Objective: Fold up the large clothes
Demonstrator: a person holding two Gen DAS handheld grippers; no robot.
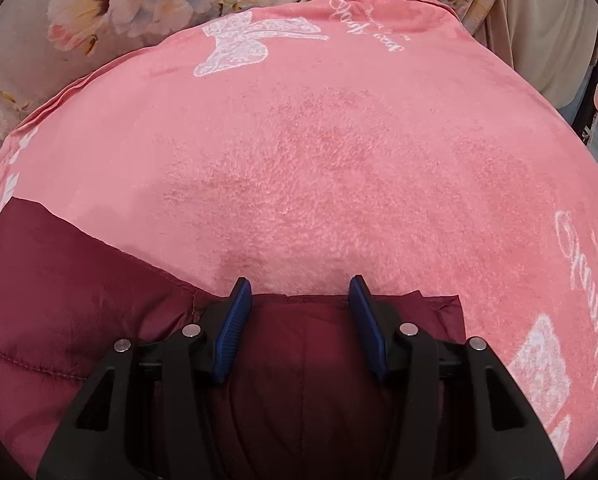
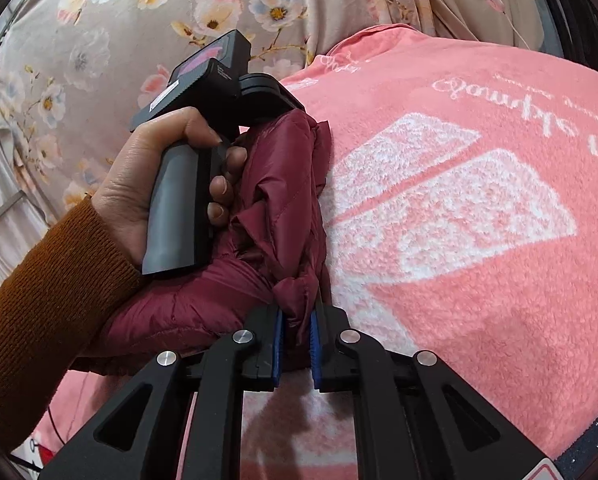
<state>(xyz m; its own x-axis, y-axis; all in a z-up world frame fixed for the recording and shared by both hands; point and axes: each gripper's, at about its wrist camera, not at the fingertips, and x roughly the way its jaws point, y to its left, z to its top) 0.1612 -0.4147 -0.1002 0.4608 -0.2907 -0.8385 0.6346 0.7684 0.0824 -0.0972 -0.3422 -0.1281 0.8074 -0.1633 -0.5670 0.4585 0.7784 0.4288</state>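
Maroon quilted jacket [image 2: 283, 208] lies bunched on pink blanket [image 2: 479, 280]; right claw [image 2: 297, 334] grips its fold, left claw [image 1: 301, 312] open over it

Left gripper [image 1: 301, 298]: pointed steeply downward, blue pads standing apart; dark red fabric lies between them, and the pads seem not to press on it, though the fisheye view leaves this unsure.
Right gripper [image 2: 297, 322]: angled downward, jaws nearly closed, pinching a bunched fold of the maroon jacket [image 2: 283, 216].
Left hand [image 2: 159, 184]: wrapped around the left gripper's handle, fingers [image 2: 219, 188] curled over the front, resting against the jacket.
Sleeve [image 2: 39, 320]: brown knit, covering the left forearm to the wrist.
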